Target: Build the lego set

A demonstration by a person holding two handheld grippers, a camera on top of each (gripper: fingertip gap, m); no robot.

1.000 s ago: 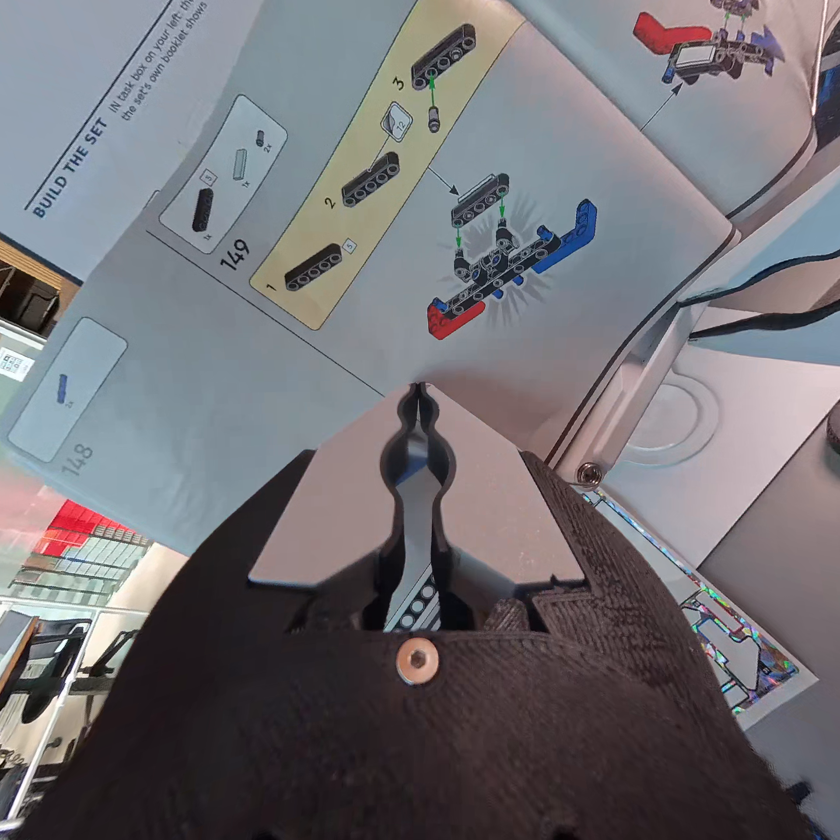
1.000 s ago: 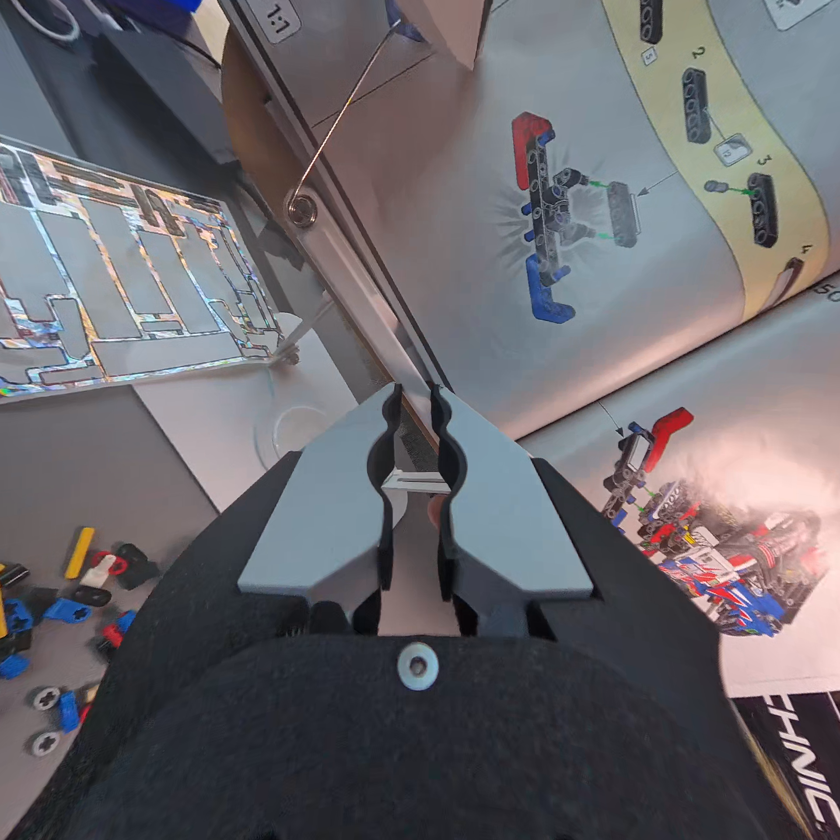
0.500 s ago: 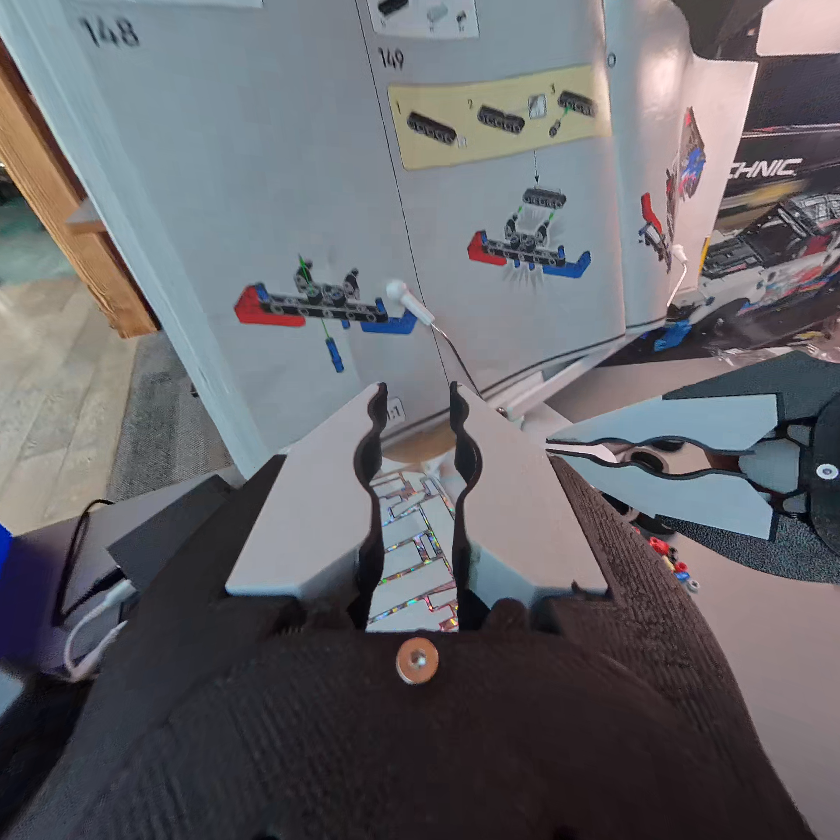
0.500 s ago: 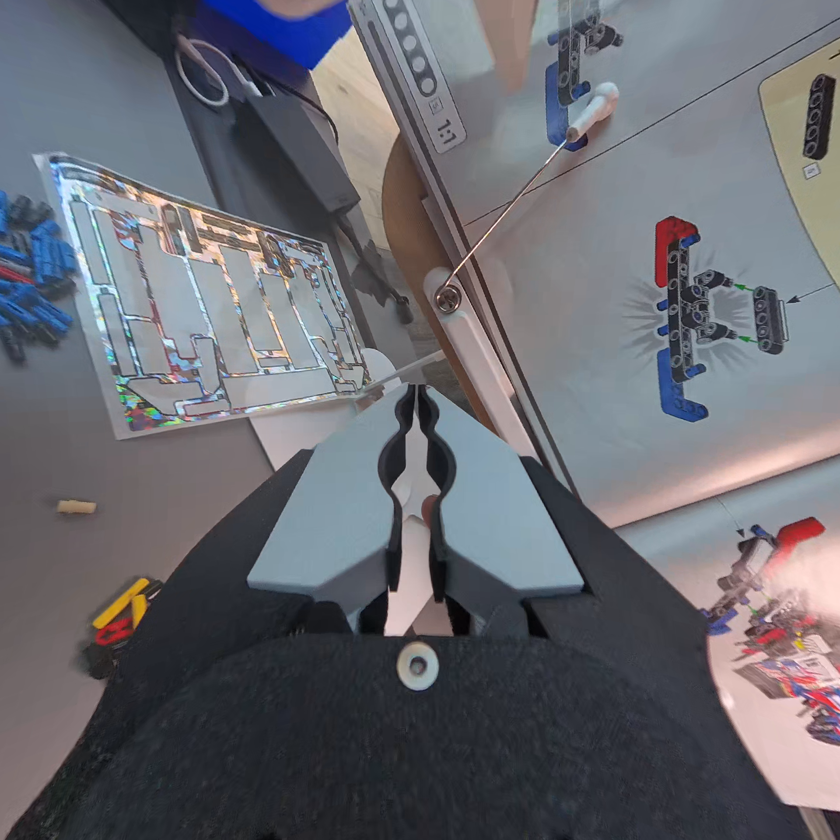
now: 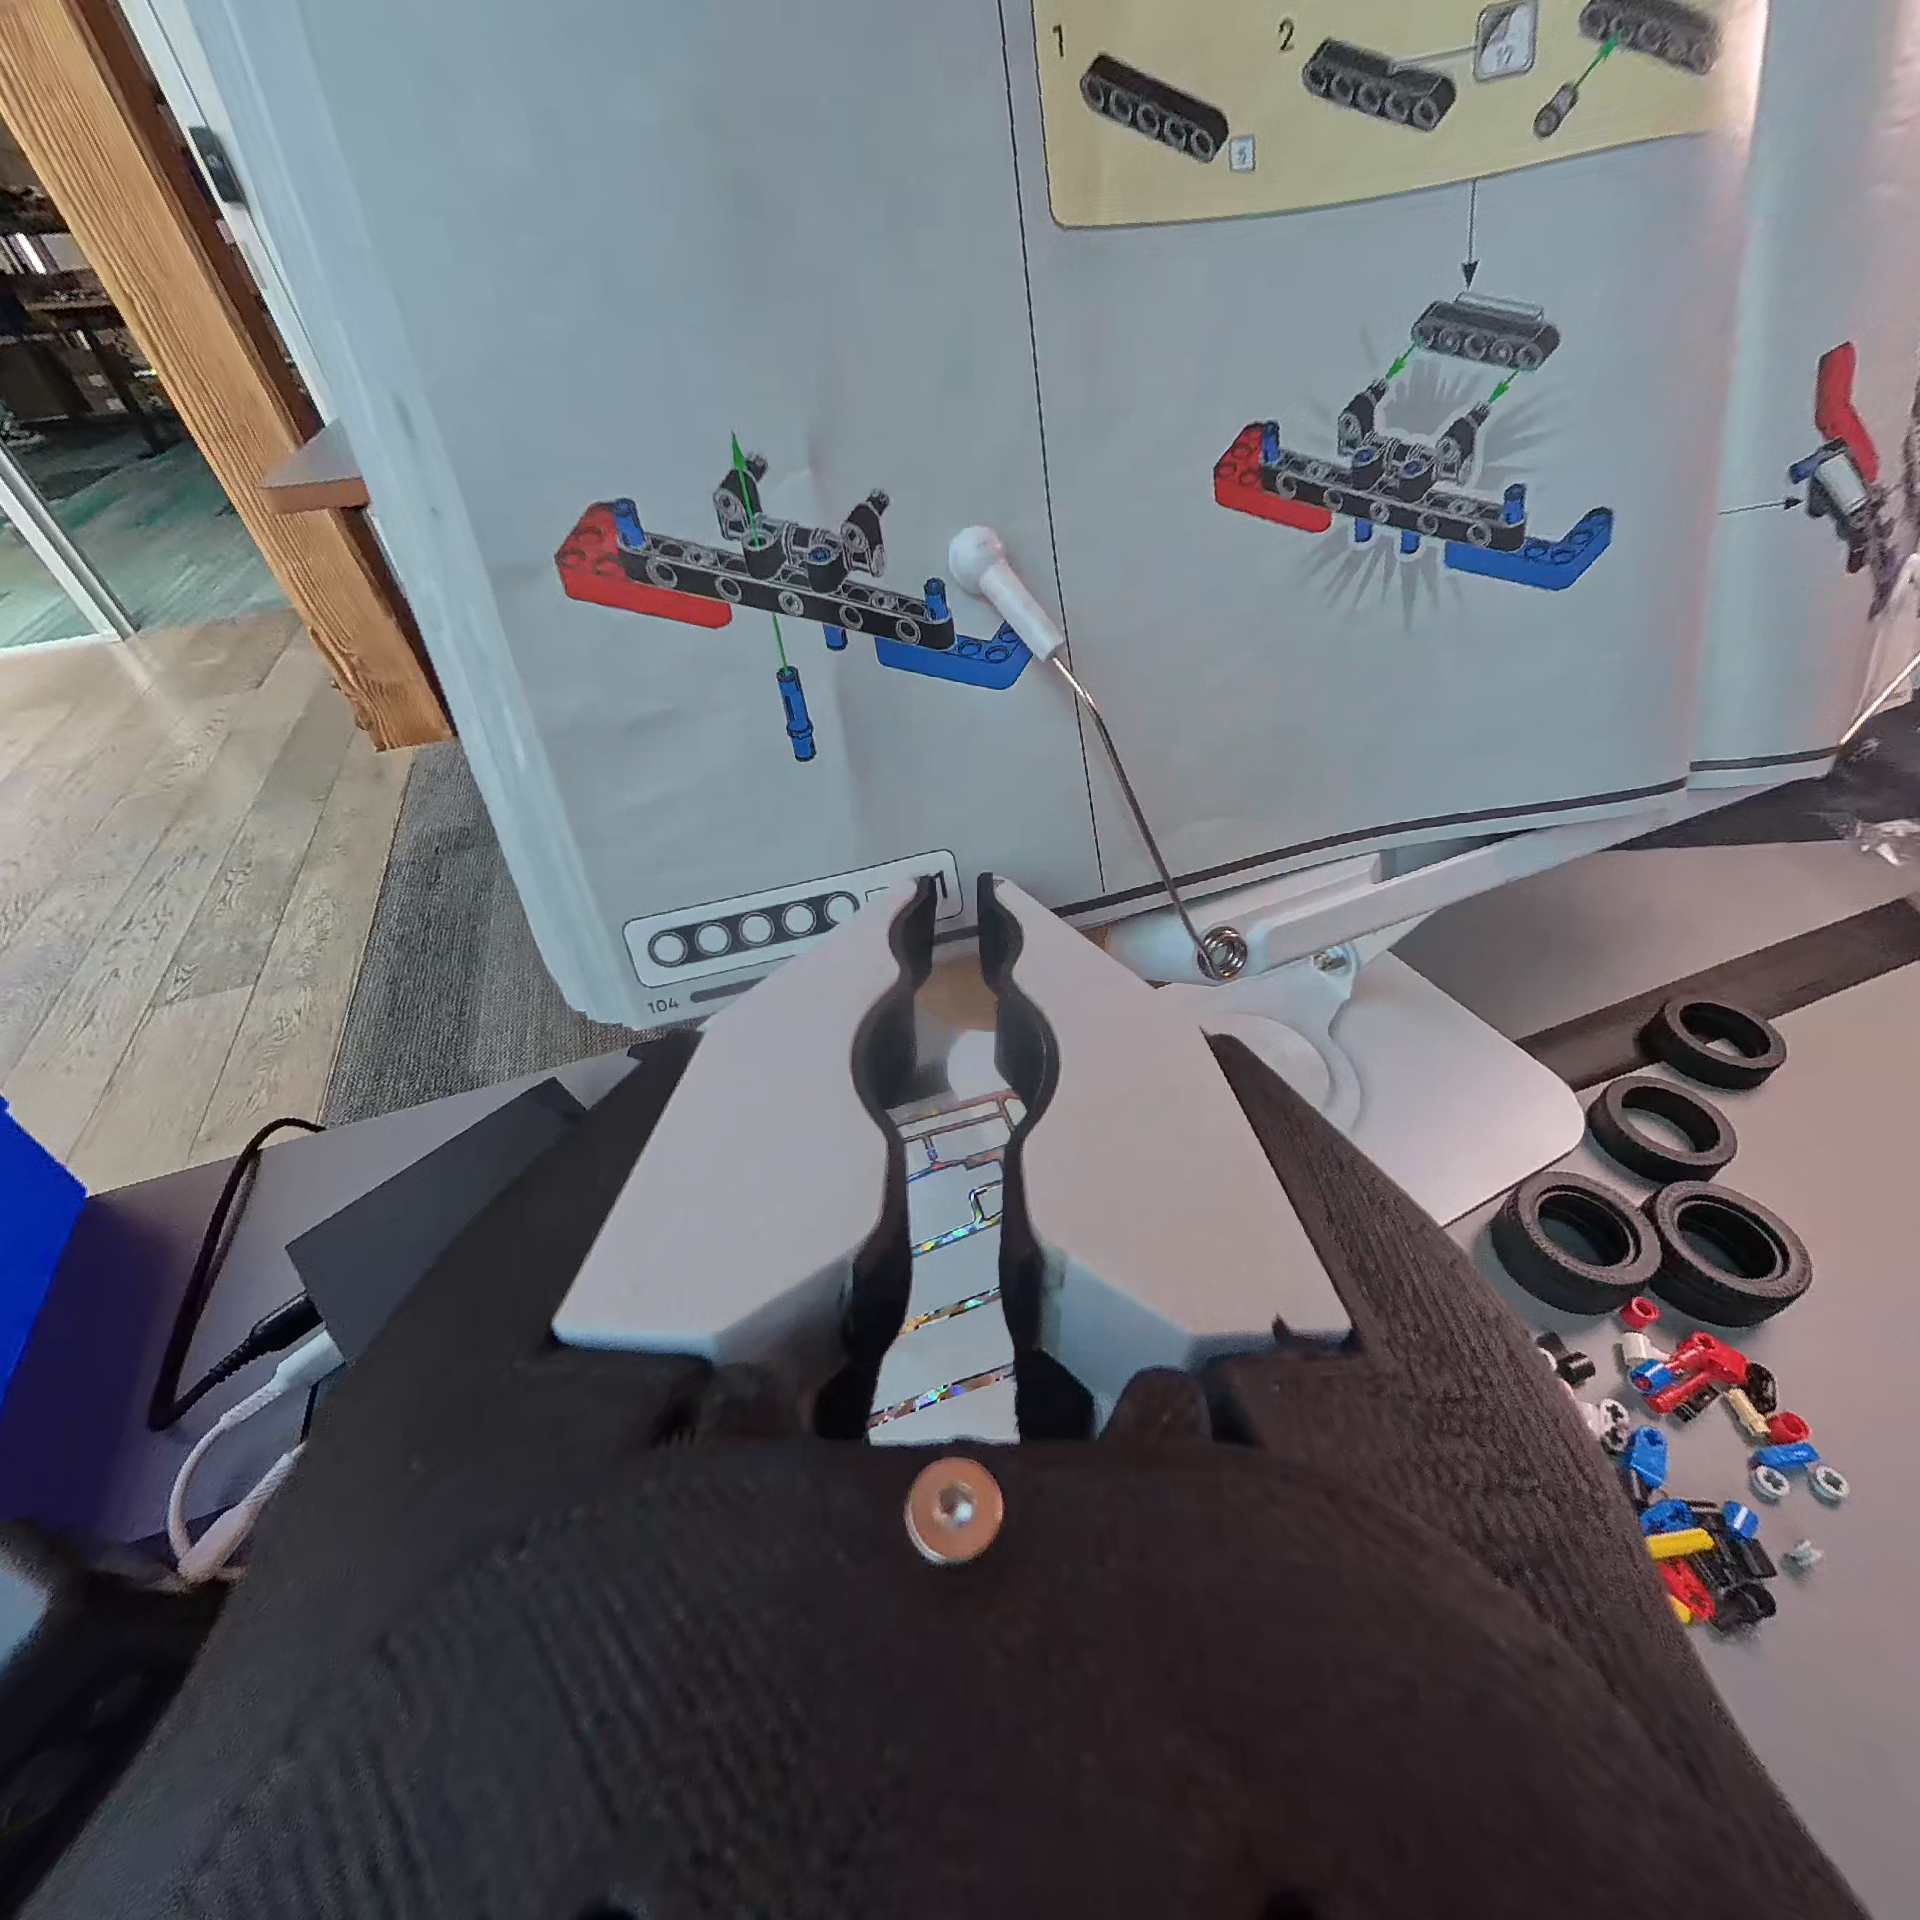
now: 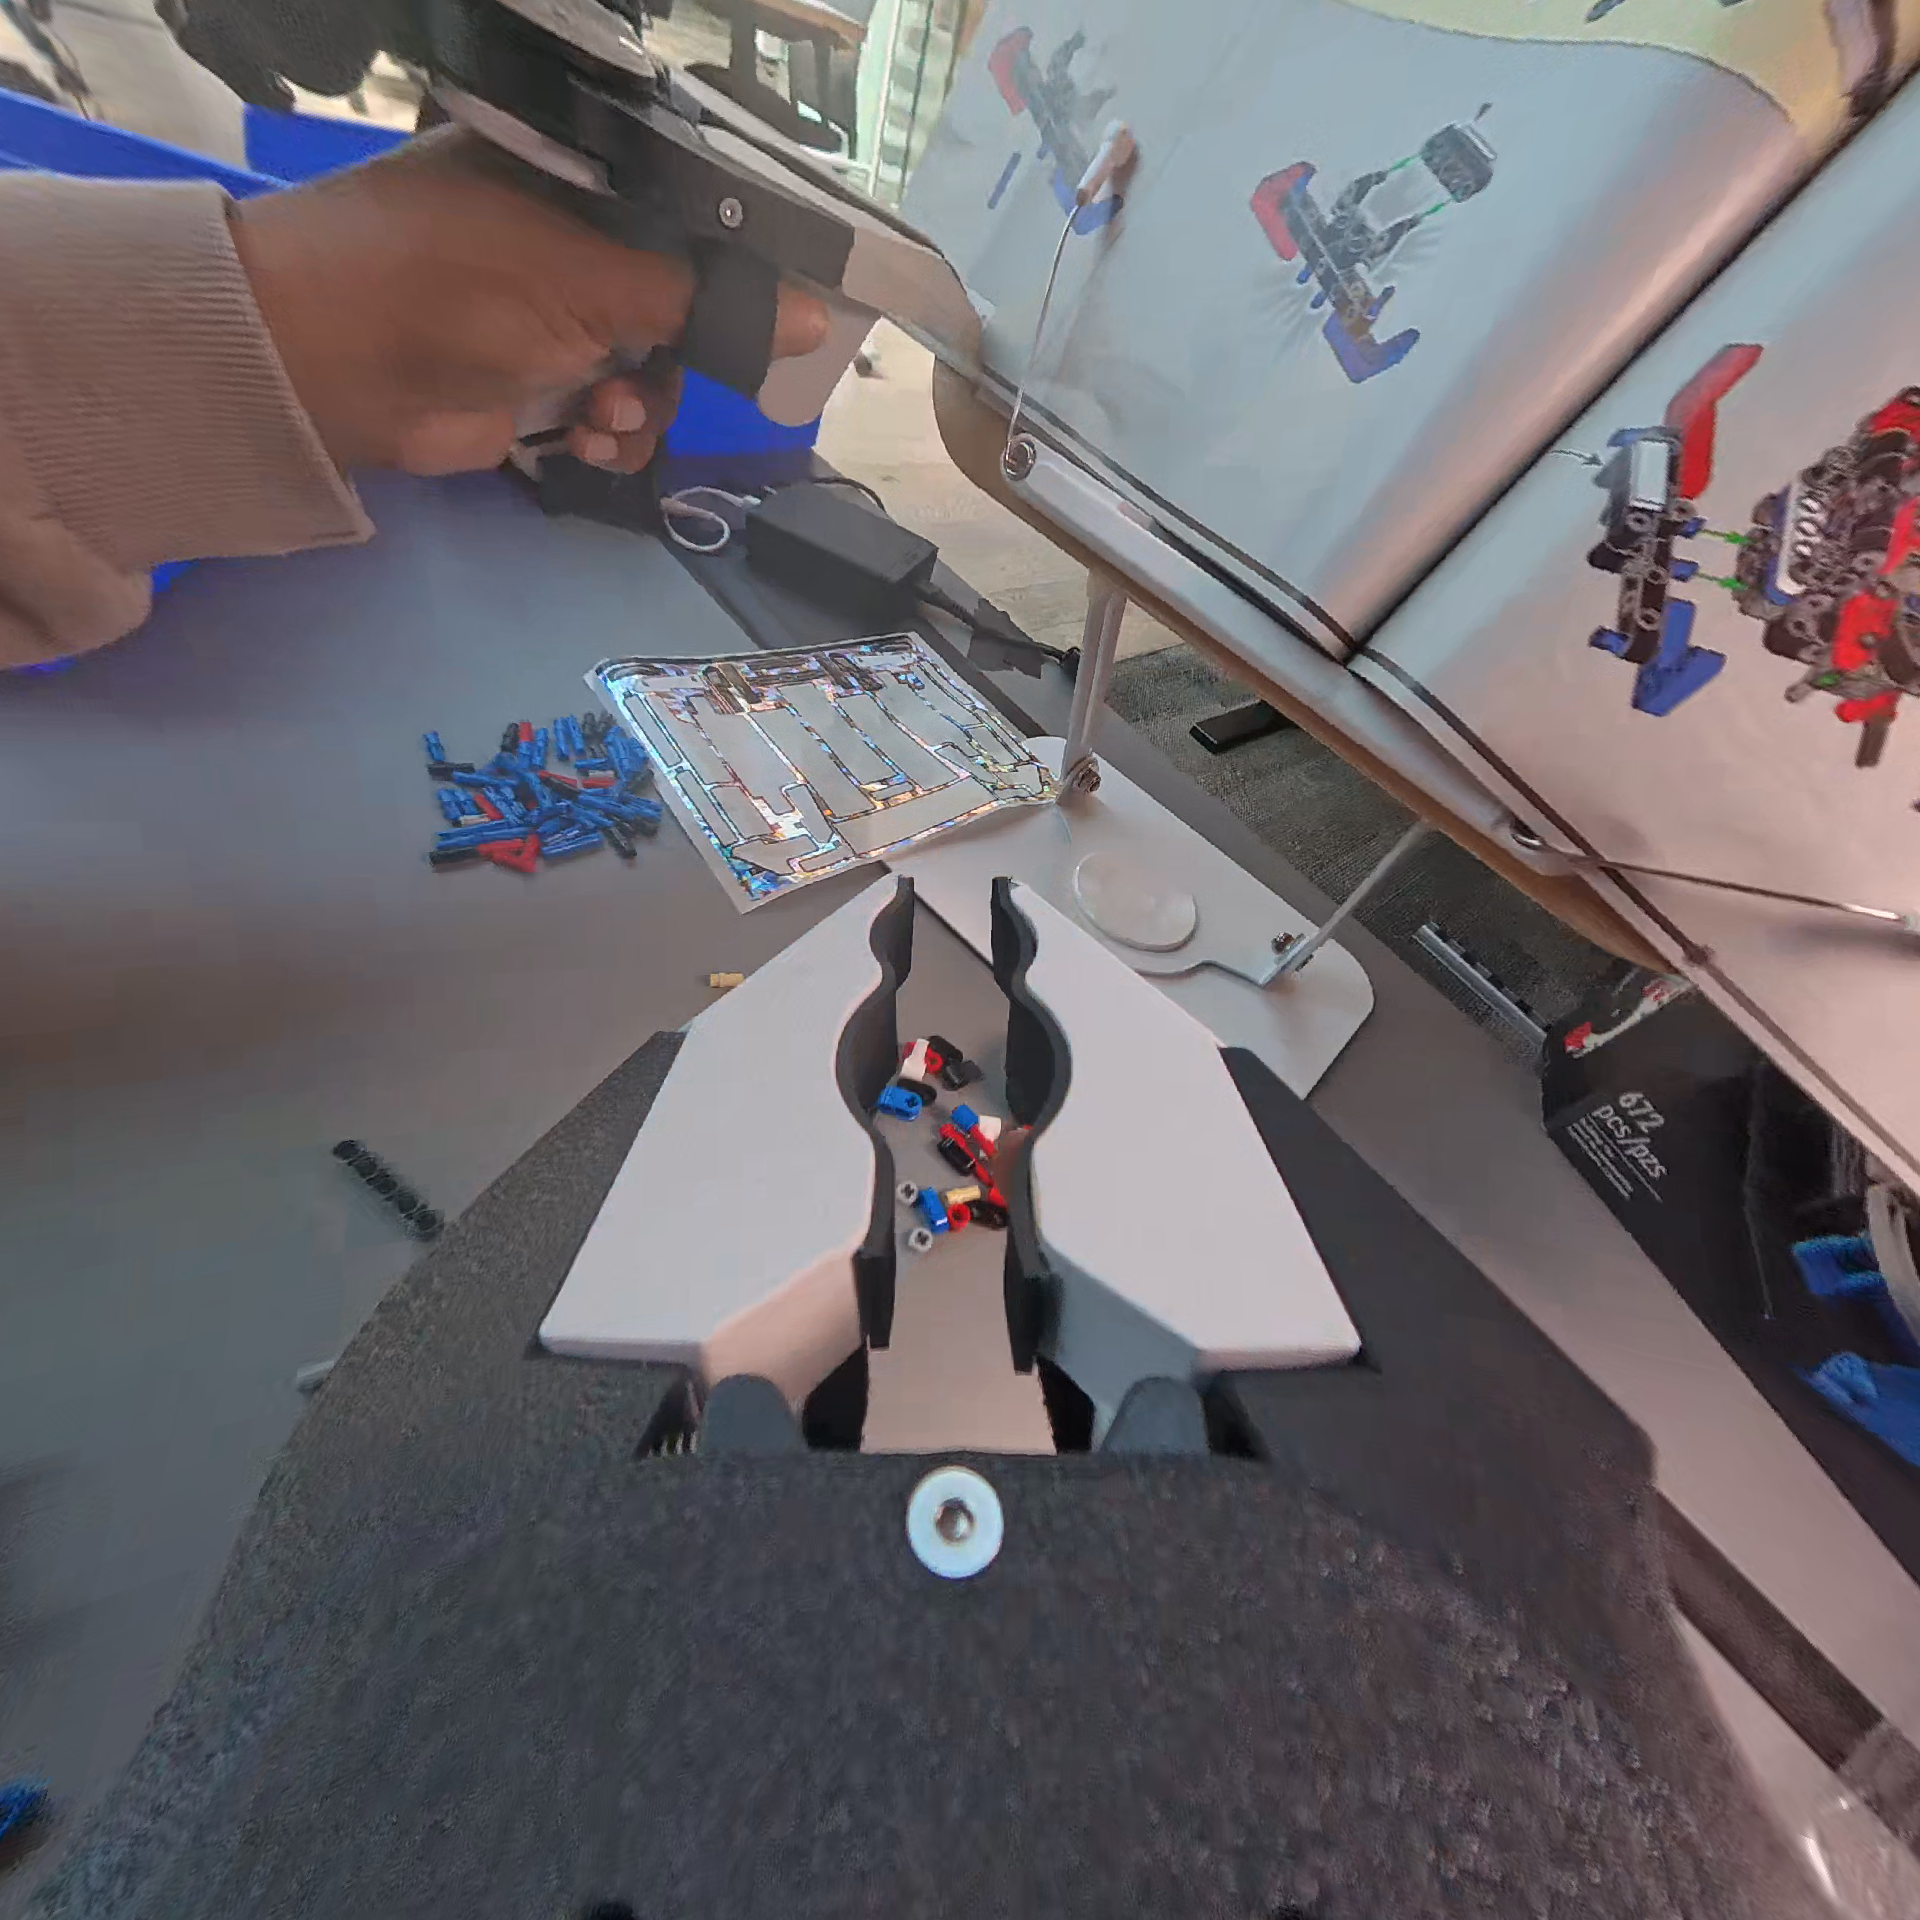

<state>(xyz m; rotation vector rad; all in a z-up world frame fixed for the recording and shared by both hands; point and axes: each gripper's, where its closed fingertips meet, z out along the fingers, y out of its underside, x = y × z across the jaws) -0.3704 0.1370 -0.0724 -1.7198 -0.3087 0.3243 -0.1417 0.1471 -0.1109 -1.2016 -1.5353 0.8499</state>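
Jaws of the left gripper [image 5: 951, 914]: parted a little, holding nothing, pointed at the foot of the instruction booklet [image 5: 831, 312] on its white stand [image 5: 1455, 1091], centre of frame. Jaws of the right gripper [image 6: 951, 904]: likewise parted and empty, over a scatter of small loose parts [image 6: 945, 1143] on the grey table [image 6: 260, 987].

Progress, as judged: early in this step; no assembled piece visible, parts unsorted.

- pile of blue and red pins [image 6: 540, 790], centre left;
- foil sticker sheet [image 6: 821, 758], beside the pins;
- four black tyres [image 5: 1652, 1195], right of frame;
- mixed small pieces [image 5: 1704, 1455], lower right.

Room: open table at left; stand base and overhanging booklet crowd the right; table's far edge close behind the stand.
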